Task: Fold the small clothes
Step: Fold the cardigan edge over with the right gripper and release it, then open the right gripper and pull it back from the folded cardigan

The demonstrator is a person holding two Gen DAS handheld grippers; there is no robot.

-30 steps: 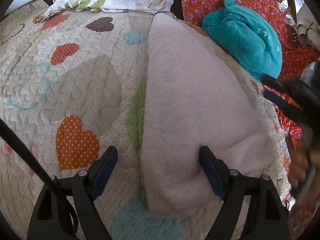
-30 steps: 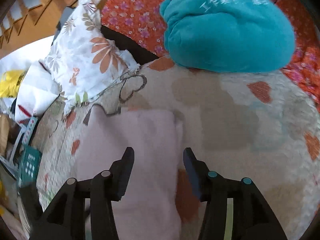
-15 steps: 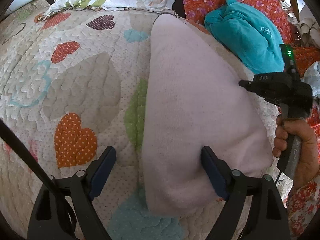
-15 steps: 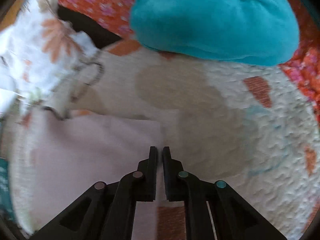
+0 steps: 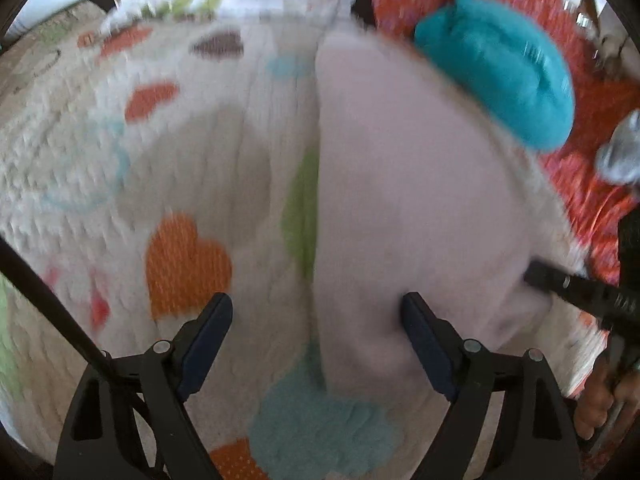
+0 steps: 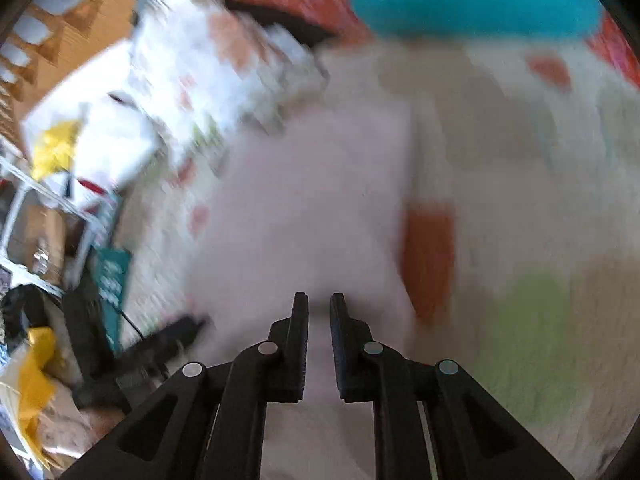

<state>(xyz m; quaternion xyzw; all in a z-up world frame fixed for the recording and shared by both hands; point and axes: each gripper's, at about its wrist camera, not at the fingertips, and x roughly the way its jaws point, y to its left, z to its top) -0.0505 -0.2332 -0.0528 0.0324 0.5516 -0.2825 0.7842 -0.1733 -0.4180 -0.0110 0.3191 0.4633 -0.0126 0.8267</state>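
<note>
One pale pink garment (image 5: 404,184) lies folded on the heart-print quilt (image 5: 120,168), long axis running near to far. The left gripper (image 5: 316,320) stands wide, straddling the garment's near left edge. The right gripper (image 6: 319,312), jaws narrow, pinches cloth at the near right edge. One teal garment (image 5: 504,72) lies beyond, far right.

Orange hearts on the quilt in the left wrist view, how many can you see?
1 whole orange heart lies left of the pink garment; an orange patch at the bottom edge may be another. Blur could hide more.
</note>
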